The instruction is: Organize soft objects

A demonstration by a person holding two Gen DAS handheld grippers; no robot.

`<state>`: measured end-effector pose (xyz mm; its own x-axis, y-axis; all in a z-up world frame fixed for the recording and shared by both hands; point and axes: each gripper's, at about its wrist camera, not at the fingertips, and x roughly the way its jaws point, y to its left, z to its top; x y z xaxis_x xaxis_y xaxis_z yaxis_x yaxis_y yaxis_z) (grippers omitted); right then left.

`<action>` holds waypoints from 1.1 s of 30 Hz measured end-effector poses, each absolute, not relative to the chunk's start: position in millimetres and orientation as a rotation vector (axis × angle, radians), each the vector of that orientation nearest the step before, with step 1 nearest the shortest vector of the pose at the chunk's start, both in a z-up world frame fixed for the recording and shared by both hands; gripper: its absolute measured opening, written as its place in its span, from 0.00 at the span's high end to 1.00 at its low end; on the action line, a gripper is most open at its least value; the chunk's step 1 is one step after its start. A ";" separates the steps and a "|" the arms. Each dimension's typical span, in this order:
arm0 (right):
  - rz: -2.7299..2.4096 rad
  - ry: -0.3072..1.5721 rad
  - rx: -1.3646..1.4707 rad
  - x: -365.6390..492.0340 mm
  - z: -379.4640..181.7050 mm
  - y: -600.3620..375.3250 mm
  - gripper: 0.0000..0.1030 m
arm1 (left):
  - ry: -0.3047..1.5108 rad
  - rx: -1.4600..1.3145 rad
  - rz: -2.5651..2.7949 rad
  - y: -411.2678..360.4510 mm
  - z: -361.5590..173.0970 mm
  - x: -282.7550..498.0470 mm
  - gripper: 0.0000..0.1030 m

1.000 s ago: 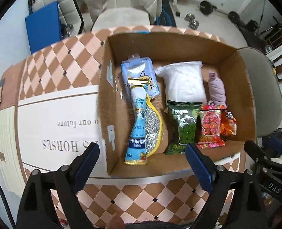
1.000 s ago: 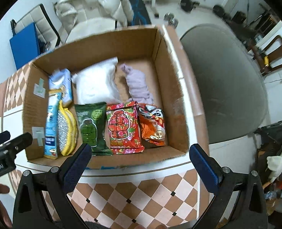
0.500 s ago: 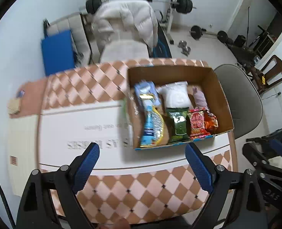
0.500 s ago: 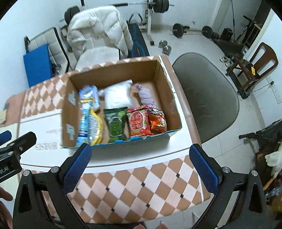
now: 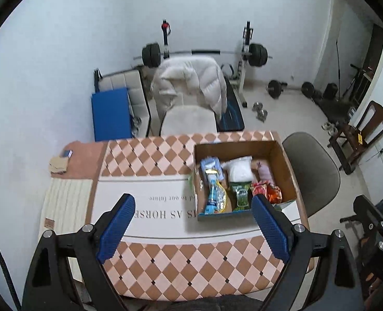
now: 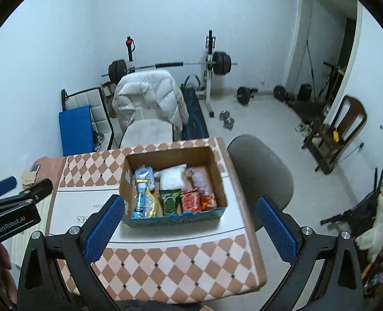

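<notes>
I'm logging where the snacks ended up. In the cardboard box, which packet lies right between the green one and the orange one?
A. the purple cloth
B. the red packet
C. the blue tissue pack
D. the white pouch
B: in the front row of the cardboard box, the red packet lies between the green packet and the orange packet.

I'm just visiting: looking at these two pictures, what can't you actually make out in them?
- Print on the packets in the box: too small, both views.
- Tablecloth lettering: partly covered by the box and the left gripper, left view; by the right gripper, right view.
- Table's near edge: hidden behind the grippers.
- Lilac bundle: half hidden behind snack packets.
</notes>
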<state>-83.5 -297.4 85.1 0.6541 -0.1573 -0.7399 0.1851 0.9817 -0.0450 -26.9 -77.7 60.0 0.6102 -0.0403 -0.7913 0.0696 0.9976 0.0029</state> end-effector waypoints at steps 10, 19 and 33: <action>-0.194 0.807 -0.003 -102.3 114.9 -297.4 0.00 | 0.878 0.009 -0.061 -79.0 74.9 -43.8 0.11; -0.187 0.811 -0.009 -96.8 113.6 -296.9 0.00 | 0.886 0.015 -0.071 -82.2 73.4 -49.3 0.11; -0.159 0.830 -0.017 -90.1 109.9 -289.3 0.00 | 0.895 0.015 -0.068 -80.2 72.5 -48.7 0.11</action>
